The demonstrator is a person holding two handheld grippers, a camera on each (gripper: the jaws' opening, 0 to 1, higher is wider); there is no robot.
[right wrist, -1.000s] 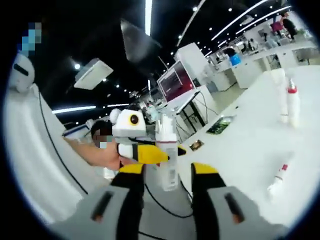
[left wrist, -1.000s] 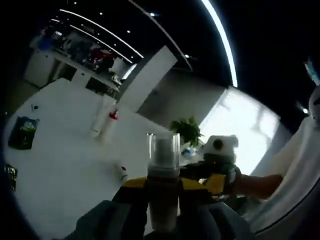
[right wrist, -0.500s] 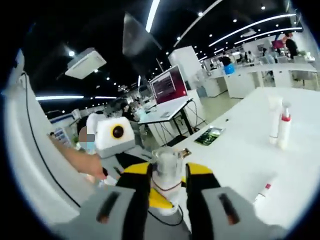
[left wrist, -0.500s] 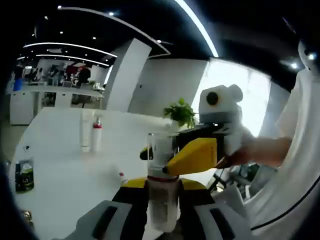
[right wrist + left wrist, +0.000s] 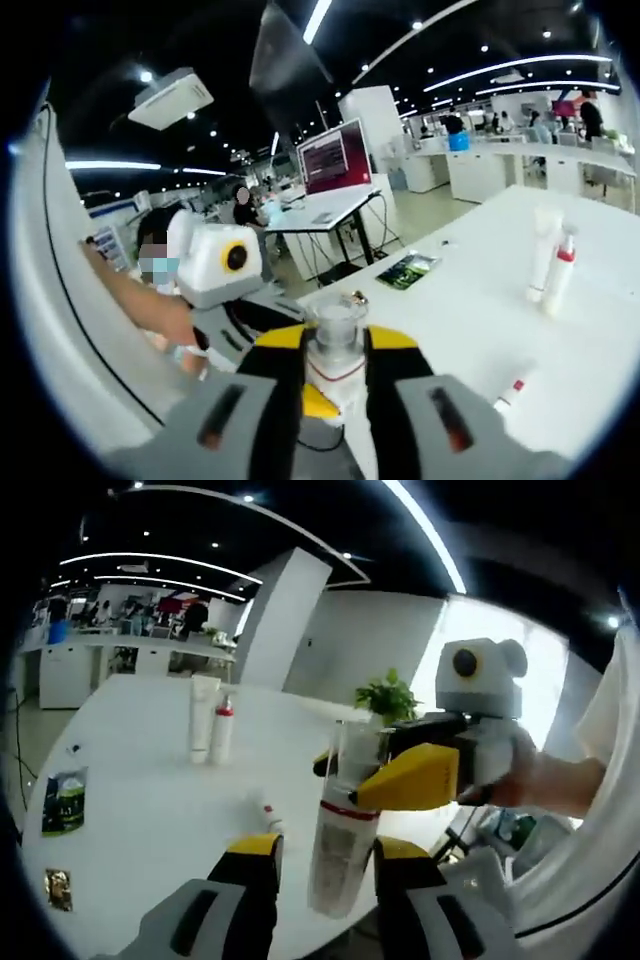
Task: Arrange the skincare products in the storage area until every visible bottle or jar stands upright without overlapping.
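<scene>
A pale pump bottle (image 5: 338, 865) with a clear cap and a red band hangs tilted above the white table (image 5: 130, 810). My right gripper (image 5: 335, 338) is shut on its capped top (image 5: 336, 318); from the left gripper view it reaches in from the right as a yellow jaw (image 5: 410, 778) across the bottle's neck. My left gripper (image 5: 328, 848) stands open around the bottle's body, with a gap on each side. A white tube (image 5: 204, 730) and a red-capped bottle (image 5: 223, 733) stand upright together far back on the table. A small red-capped tube (image 5: 268, 816) lies flat.
A green packet (image 5: 65, 800) and a small gold packet (image 5: 58, 888) lie near the table's edge. A person's hand (image 5: 545, 780) holds the right gripper. A potted plant (image 5: 390, 698) stands at the table's far side. Desks and a monitor (image 5: 330, 160) stand beyond.
My left jaws, shut on the bottle's body half a second ago, have spread apart. The right gripper keeps its hold on the capped top. Both views have shifted a little.
</scene>
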